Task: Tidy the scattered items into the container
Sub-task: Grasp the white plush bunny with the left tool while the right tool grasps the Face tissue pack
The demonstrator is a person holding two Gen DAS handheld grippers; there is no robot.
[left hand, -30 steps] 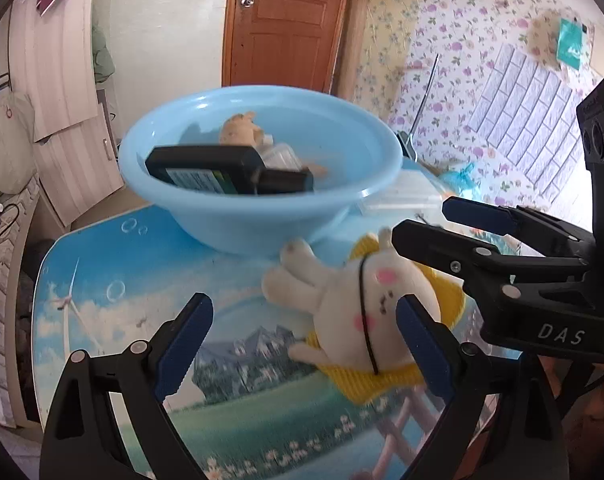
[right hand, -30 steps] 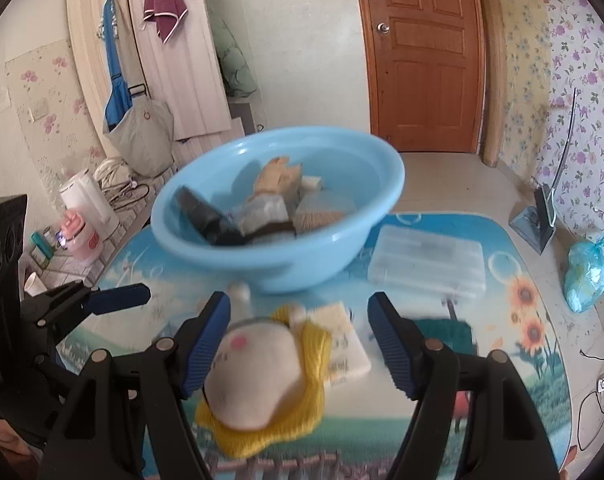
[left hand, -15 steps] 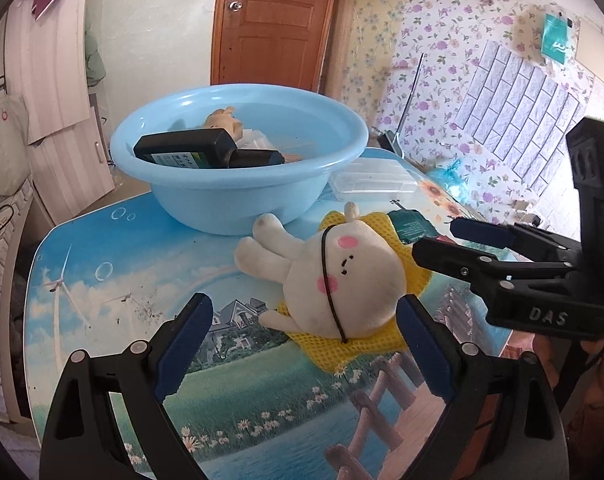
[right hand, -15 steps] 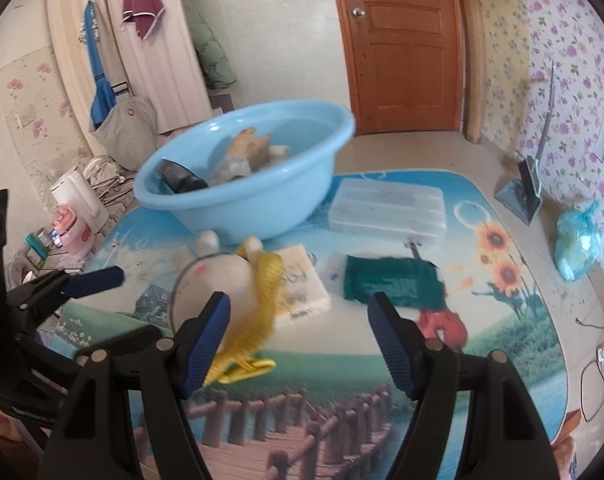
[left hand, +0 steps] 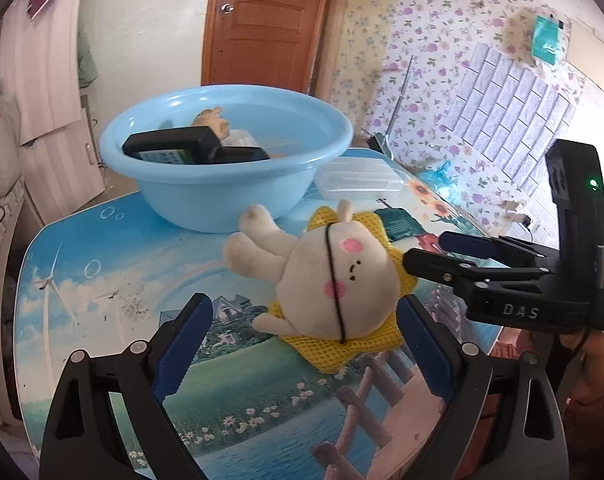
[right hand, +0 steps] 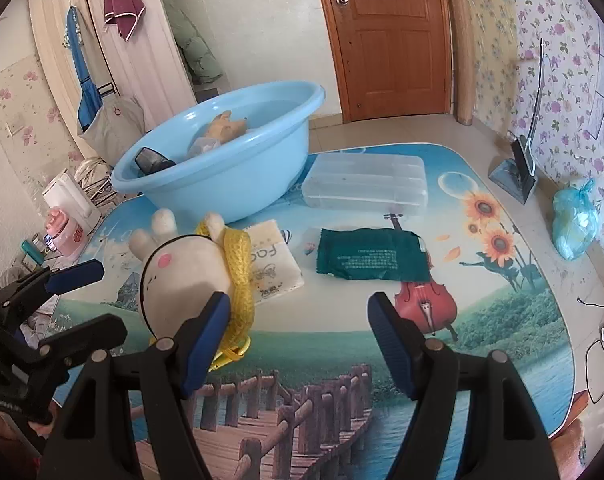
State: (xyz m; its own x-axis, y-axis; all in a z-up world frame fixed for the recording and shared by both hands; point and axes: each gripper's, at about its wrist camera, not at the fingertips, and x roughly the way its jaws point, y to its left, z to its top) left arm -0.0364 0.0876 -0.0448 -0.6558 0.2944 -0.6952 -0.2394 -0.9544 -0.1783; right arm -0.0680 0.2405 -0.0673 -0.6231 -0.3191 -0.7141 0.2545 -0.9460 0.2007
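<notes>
A light blue basin stands at the back of the picture-printed table and holds a black box, a brown toy and a clear item. A cream plush rabbit on yellow mesh lies in front of the basin. My left gripper is open, with the rabbit just beyond its fingertips. My right gripper is open too, and the rabbit sits beside its left finger. A white packet, a green packet and a clear plastic box lie on the table.
The table's front edge runs close under both grippers. Off the table's right side, a blue plastic bag and a dustpan sit on the floor. A wooden door is behind the basin, and small bottles stand at the left.
Both grippers have drawn back from the basin. The right gripper has swung right, so the rabbit, once between its fingers, now sits by its left finger. Both stay open.
</notes>
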